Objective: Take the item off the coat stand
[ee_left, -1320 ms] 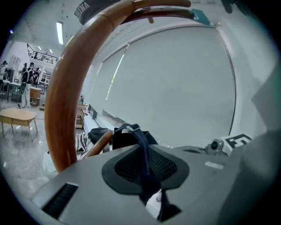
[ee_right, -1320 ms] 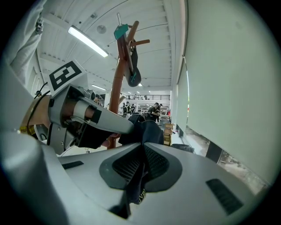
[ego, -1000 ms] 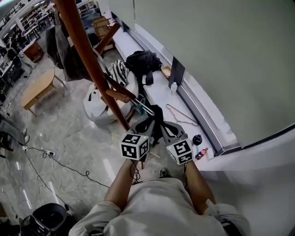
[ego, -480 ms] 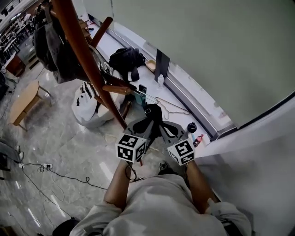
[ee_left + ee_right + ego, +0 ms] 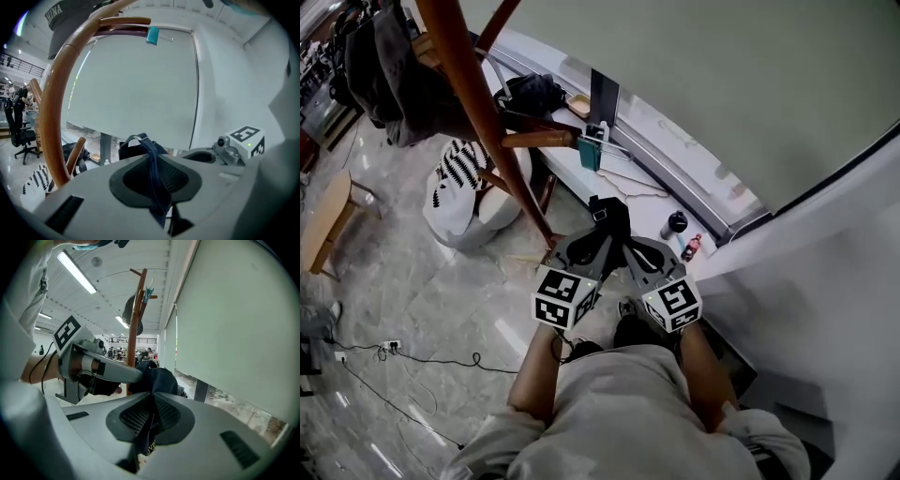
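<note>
A dark navy fabric item [image 5: 608, 219] with a strap and a metal ring hangs between my two grippers, in front of my chest. The left gripper [image 5: 592, 246] is shut on its strap [image 5: 154, 168], which runs down between the pads. From the other side, the right gripper [image 5: 626, 246] is shut on the same fabric [image 5: 157, 380]. The brown wooden coat stand [image 5: 484, 112] rises to the left of both grippers, and the item hangs apart from it. In the left gripper view the pole [image 5: 50, 117] fills the left side; in the right gripper view it [image 5: 136, 324] stands behind the left gripper.
Grey jackets [image 5: 384, 66] hang on the stand's far side. A peg [image 5: 542, 139] carries a teal clip [image 5: 589, 152]. The white ledge [image 5: 647, 211] along the wall holds a black bag [image 5: 530, 94], wire hangers and small bottles. A white striped cushion [image 5: 464, 192] and cables [image 5: 412, 356] lie on the floor.
Both grippers, still shut on the dark item, have drawn it away from the stand's peg toward me. The stand and ledge have slid up and to the left in the head view.
</note>
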`<action>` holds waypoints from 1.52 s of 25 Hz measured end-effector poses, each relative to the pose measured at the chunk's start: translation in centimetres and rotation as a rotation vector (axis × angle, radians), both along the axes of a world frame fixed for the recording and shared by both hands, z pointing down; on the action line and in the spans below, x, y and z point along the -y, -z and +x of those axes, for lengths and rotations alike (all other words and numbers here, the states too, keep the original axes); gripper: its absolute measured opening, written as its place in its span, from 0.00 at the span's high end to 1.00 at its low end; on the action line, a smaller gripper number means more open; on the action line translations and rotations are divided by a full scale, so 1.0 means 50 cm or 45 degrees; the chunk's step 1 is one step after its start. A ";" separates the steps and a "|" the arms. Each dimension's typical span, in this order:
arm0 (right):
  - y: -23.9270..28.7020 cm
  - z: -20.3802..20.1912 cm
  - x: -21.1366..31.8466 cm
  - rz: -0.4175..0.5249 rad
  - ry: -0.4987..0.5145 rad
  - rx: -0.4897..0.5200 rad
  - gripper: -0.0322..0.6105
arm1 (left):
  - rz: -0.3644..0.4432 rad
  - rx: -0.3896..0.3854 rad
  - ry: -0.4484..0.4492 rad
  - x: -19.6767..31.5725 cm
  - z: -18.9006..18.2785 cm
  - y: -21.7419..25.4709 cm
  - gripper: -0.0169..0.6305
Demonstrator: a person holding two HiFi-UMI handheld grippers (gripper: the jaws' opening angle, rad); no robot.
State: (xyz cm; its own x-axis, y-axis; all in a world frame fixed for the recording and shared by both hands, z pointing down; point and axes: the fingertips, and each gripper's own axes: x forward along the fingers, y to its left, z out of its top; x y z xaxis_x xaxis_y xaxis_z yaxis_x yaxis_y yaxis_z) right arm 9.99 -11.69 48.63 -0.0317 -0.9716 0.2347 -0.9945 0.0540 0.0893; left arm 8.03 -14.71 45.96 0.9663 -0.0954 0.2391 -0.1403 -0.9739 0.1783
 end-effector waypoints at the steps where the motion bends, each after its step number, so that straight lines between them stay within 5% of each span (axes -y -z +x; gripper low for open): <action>1: -0.003 -0.007 -0.012 -0.005 -0.012 0.009 0.92 | -0.008 -0.007 -0.013 -0.012 -0.008 -0.003 0.88; 12: -0.054 -0.108 -0.096 -0.095 -0.002 0.028 0.92 | -0.062 0.012 -0.010 -0.090 -0.104 -0.060 0.88; 38: -0.024 -0.207 -0.263 -0.003 0.348 0.009 0.92 | 0.021 0.037 0.388 -0.274 -0.222 -0.034 0.88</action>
State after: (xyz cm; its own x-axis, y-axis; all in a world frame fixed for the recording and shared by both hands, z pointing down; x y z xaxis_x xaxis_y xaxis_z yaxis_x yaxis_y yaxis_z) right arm -0.35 1.46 49.84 -0.2945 -0.9261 0.2358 -0.9436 0.3209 0.0819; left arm -3.05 -1.01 47.67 0.8853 -0.3841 0.2621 -0.4314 -0.8888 0.1545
